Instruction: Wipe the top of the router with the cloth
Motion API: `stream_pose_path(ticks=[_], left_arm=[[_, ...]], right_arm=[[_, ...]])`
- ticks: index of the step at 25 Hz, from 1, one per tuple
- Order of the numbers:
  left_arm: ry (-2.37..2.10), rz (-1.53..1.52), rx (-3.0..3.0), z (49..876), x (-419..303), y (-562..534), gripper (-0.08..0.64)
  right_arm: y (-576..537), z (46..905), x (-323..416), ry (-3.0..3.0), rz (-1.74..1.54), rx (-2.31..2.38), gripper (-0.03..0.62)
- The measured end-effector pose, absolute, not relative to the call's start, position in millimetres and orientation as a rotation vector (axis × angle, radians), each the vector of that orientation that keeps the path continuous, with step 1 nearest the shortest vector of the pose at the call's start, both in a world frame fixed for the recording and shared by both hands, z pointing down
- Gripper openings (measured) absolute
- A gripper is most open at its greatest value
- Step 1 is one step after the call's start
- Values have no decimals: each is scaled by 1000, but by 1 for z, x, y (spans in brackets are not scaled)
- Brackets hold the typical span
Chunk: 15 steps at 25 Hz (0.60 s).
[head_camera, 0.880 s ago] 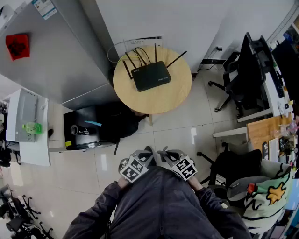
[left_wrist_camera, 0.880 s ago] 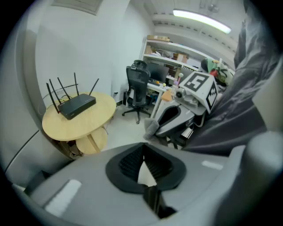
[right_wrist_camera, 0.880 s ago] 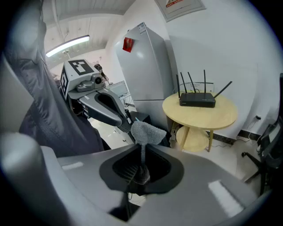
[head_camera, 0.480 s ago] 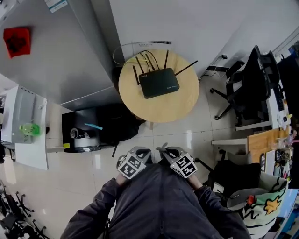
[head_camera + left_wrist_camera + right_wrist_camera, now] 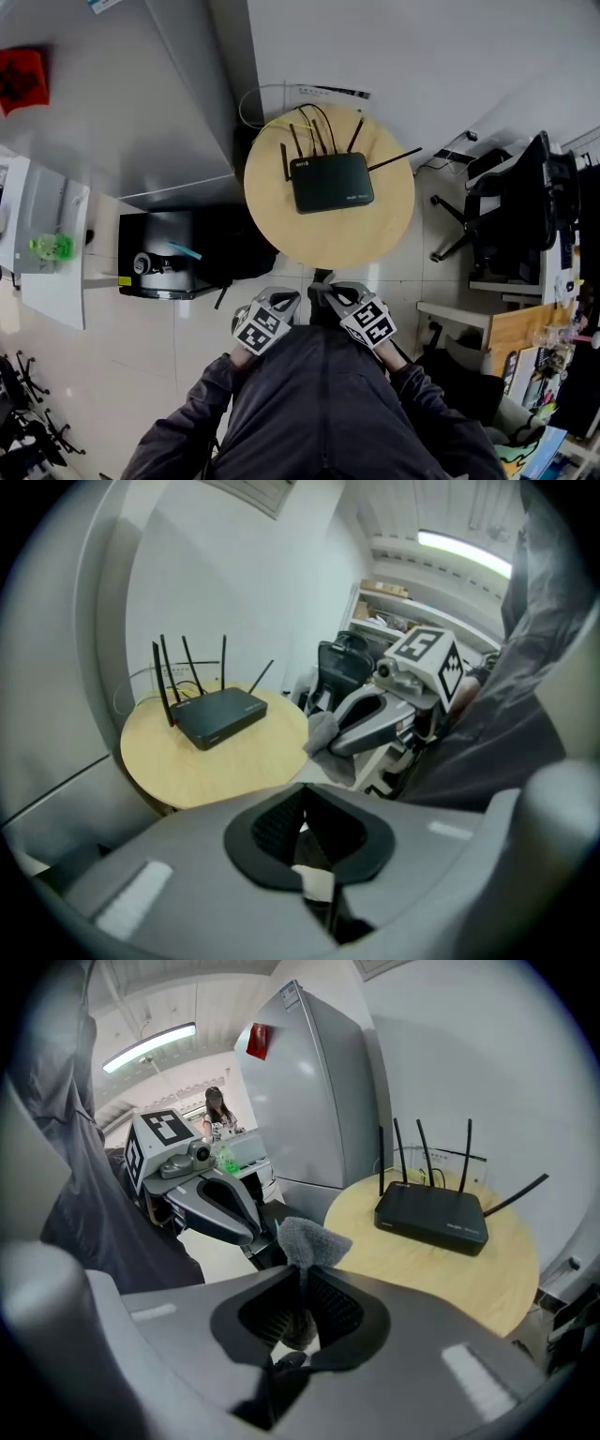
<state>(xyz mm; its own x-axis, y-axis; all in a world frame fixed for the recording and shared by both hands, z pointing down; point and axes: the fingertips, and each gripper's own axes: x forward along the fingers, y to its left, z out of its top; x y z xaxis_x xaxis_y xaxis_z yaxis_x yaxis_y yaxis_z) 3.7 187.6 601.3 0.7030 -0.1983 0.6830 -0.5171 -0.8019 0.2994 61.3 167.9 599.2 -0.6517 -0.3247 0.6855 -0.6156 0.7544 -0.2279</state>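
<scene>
Table (image 5: 328, 242) w/ router (image 5: 332, 182) sits nearer than a sec ago, so I'm closing in; wiping not begun yet. Router's mid-table, far ahead, well apart from both tongs. R gripper (image 5: 305, 1286) clamped on cloth (image 5: 307, 1237); L gripper (image 5: 302, 825) pinched together, empty.

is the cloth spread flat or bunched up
Bunched: the right claw pinches the cloth, a crumpled tuft sticking out past it.

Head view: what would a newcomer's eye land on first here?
The black router with its raised antennas, sitting on the small round wooden table by the wall. Next, the grey cloth pinched in the right gripper, held short of the table; the left gripper is shut and empty.
</scene>
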Motion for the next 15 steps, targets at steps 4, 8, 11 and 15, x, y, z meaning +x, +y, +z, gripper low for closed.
stream_pose_path(ticks=[4, 8, 11, 15], left_arm=[[-648, 893, 2387, 600, 15, 146, 2], [-698, 912, 2355, 599, 30, 108, 2], [-744, 920, 2327, 599, 38, 85, 2], [-787, 898, 2276, 598, 40, 72, 2]], right_arm=[[121, 603, 67, -2343, 580, 599, 28], [79, 604, 74, -2366, 552, 509, 28], [51, 612, 81, -2362, 511, 440, 28], [29, 627, 83, -2319, 474, 345, 28]])
